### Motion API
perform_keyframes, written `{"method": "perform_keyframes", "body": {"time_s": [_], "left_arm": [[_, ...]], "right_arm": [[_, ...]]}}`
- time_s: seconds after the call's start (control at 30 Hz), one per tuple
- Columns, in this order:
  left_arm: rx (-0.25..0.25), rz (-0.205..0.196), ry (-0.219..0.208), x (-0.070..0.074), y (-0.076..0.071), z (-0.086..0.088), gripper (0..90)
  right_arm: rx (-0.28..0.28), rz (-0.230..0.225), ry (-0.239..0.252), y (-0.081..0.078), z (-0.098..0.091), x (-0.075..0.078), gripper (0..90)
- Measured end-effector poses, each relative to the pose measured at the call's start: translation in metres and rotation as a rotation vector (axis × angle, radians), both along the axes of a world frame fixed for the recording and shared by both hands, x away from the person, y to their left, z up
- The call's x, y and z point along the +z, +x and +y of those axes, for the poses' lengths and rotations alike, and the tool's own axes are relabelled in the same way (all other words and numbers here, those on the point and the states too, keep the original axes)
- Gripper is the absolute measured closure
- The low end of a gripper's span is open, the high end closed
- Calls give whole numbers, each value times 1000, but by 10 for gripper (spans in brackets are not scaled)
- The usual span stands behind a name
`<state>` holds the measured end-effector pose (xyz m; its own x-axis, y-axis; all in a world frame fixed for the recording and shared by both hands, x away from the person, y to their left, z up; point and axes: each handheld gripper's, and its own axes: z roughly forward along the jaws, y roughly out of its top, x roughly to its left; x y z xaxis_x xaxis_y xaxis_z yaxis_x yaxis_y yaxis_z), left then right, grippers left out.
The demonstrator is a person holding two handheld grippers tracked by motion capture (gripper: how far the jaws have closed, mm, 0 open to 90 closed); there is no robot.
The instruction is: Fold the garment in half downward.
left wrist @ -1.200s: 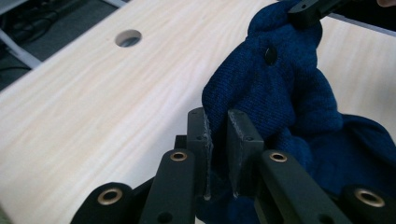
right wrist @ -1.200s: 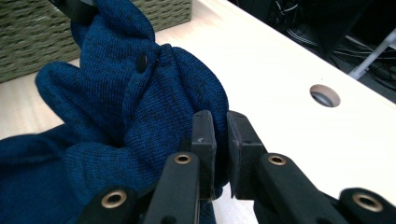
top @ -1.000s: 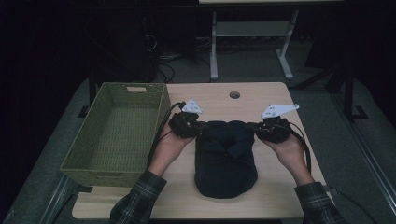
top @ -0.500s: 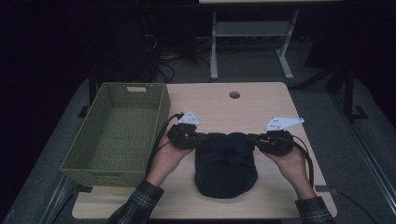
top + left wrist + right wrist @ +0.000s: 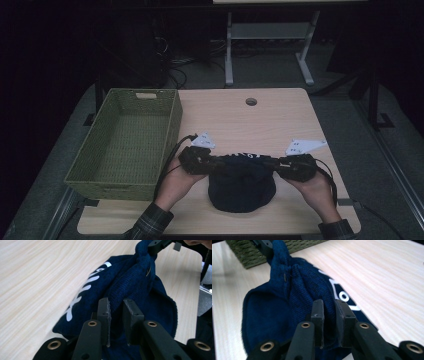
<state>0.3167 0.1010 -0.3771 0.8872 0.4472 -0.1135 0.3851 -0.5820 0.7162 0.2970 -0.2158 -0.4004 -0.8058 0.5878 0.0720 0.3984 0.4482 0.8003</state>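
The blue sweater (image 5: 242, 182) is lying on the wooden table (image 5: 260, 120), near the front edge and just beside the green basket (image 5: 127, 142). Its far edge is pinched at two spots. One spot is held by the left gripper (image 5: 216, 165), and the other is held by the right gripper (image 5: 274, 165). In the left gripper view, a bunch of the blue knit (image 5: 130, 287) is squeezed between the two black jaws. In the right gripper view, another bunch (image 5: 312, 287) is squeezed the same way. Both pairs of jaws have just been opening a little, but the cloth is still pressed between them.

The sweater seems to be held at both sides so that its far edge can be pulled over and laid flat, as for a fold. The edge is stretched straight between the two grippers, which would keep the fold neat. The basket is open and nothing can be seen in it, so the folded sweater may be meant to go there.

White letters (image 5: 82, 290) are printed on the sweater. They are also seen in the right gripper view (image 5: 343, 296). The letters are bent and partly hidden, so the word cannot be read.
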Motion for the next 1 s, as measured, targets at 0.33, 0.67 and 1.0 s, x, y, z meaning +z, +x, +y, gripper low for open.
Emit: {"method": "perform_keyframes", "body": {"time_s": [0.33,0.67,1.0], "left_arm": [[-24,40,-11,-11,-21,0,735],[-49,81,14,-29,-38,1,730],[-53,84,-27,-22,-45,4,690]], "right_arm": [[26,36,15,-23,-3,-13,739],[67,71,5,-41,-2,-27,689],[83,80,25,-53,-4,-28,577]]}}
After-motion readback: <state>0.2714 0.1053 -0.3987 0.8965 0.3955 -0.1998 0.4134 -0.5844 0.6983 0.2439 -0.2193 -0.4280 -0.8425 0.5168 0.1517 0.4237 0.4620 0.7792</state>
